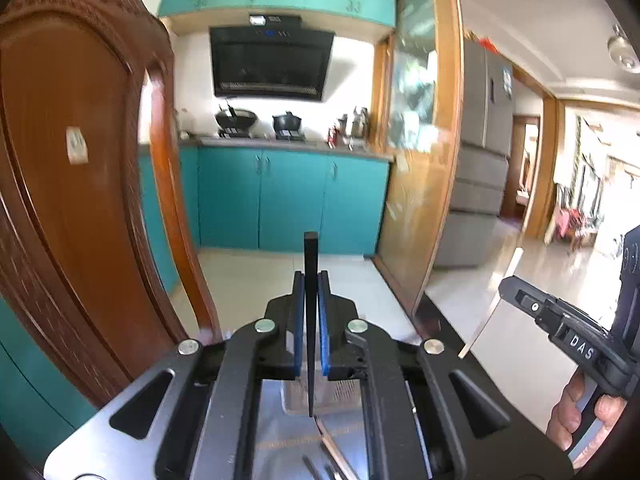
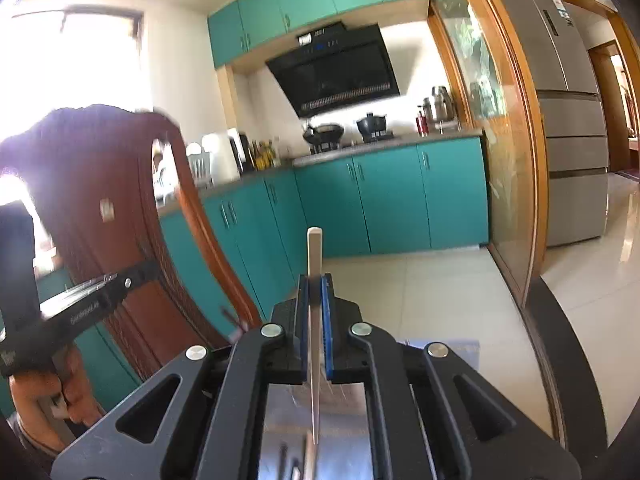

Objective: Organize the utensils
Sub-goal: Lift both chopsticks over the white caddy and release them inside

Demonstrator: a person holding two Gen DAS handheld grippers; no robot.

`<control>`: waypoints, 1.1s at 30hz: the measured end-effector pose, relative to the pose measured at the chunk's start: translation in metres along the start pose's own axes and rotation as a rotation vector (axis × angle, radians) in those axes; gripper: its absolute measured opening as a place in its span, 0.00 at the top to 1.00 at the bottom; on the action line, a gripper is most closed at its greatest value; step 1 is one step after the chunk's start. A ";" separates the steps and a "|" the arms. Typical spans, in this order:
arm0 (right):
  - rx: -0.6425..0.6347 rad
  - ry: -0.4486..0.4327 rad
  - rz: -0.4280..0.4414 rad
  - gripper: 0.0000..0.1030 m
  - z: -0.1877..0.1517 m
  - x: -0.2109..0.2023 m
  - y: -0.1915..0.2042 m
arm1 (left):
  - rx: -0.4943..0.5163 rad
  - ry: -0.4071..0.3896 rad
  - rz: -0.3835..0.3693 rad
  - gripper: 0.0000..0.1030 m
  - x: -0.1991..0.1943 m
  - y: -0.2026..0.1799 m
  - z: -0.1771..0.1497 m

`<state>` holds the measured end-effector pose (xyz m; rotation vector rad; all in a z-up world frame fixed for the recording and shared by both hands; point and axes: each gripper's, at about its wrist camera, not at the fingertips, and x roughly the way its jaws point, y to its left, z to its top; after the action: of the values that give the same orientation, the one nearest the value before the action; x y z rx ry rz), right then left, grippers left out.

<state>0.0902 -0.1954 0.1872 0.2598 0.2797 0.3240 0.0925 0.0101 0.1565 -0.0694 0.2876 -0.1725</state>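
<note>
In the left wrist view my left gripper (image 1: pixel 311 280) is shut on a black chopstick (image 1: pixel 311 252) that stands upright between the blue pads, thick end up and thin tip hanging below. My right gripper (image 2: pixel 315 280) is shut the same way on a pale chopstick (image 2: pixel 315 248). Both grippers are lifted and point across the kitchen. The right gripper (image 1: pixel 508 286) also shows at the right edge with the pale chopstick (image 1: pixel 490 308) slanting through it. Low under the left gripper lie metal utensils (image 1: pixel 334 450) and a clear slatted holder (image 1: pixel 340 394), partly hidden.
A carved wooden chair back (image 1: pixel 80 168) stands close on the left. A glass partition in a wooden frame (image 1: pixel 424 152) stands on the right, with a grey fridge (image 1: pixel 480 152) behind it. Teal cabinets (image 1: pixel 288 200) and a tiled floor lie ahead. The table's dark rim (image 2: pixel 560 352) curves at the right.
</note>
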 end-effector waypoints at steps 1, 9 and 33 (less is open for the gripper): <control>0.020 -0.027 -0.003 0.94 0.008 0.003 -0.001 | -0.002 -0.017 0.012 0.93 -0.001 0.001 0.005; 0.174 -0.146 -0.071 0.93 0.026 0.035 -0.019 | -0.151 -0.174 0.027 0.93 0.007 0.028 0.028; -0.065 0.001 -0.164 0.88 -0.041 0.075 0.004 | -0.083 0.081 0.112 0.93 0.106 0.026 -0.037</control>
<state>0.1450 -0.1574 0.1333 0.1716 0.2890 0.1704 0.1862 0.0148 0.0891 -0.1283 0.3787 -0.0522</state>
